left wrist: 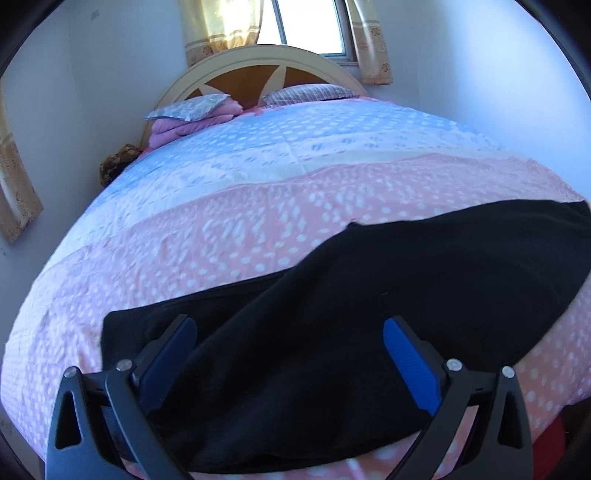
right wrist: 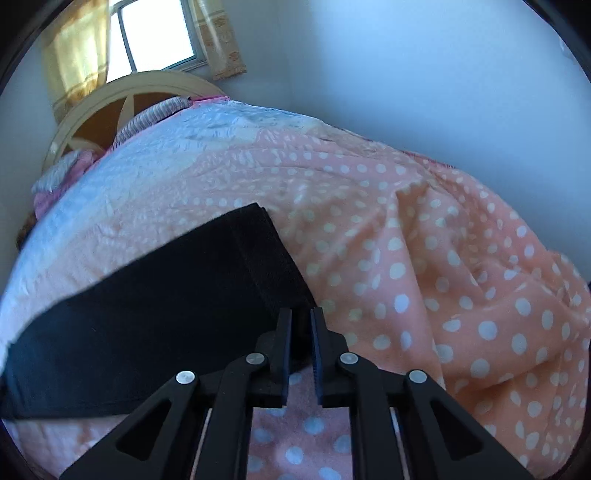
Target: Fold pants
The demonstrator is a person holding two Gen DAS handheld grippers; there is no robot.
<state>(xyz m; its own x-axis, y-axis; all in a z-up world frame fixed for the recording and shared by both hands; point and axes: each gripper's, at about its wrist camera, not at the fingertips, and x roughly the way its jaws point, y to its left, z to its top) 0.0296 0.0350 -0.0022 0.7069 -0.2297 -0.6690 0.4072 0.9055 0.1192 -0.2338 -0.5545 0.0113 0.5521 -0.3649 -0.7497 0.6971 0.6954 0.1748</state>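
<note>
- Black pants [left wrist: 369,295]: soft matte fleece-like cloth, laid flat along near edge of bed, long shape running left to right, one layer lapped over another with a diagonal fold edge.
- In right wrist view, pants [right wrist: 155,295] end in a straight-cut band, ribbed-looking strip at the right end.
- Bedspread [left wrist: 258,221]: crinkled textured fabric, pink with white polka dots near, pale blue and white band far; wrinkled and draped at right side [right wrist: 443,258].
- Left gripper [left wrist: 290,334]: black plastic linkage arms, blue ribbed pads, jaws spread wide, nothing pinched; hanging over the pants, angled down toward the near left part of the cloth.
- Right gripper [right wrist: 301,332]: same build, jaws nearly closed with a narrow gap, corner of the pants band between the pads; grip looks pinched on the cloth, tilted down at near right end.
- Far: arched cream and brown wooden headboard [left wrist: 258,70], striped pillow [left wrist: 310,92], folded pink blanket [left wrist: 184,127], window with yellow patterned curtains [left wrist: 218,26].
</note>
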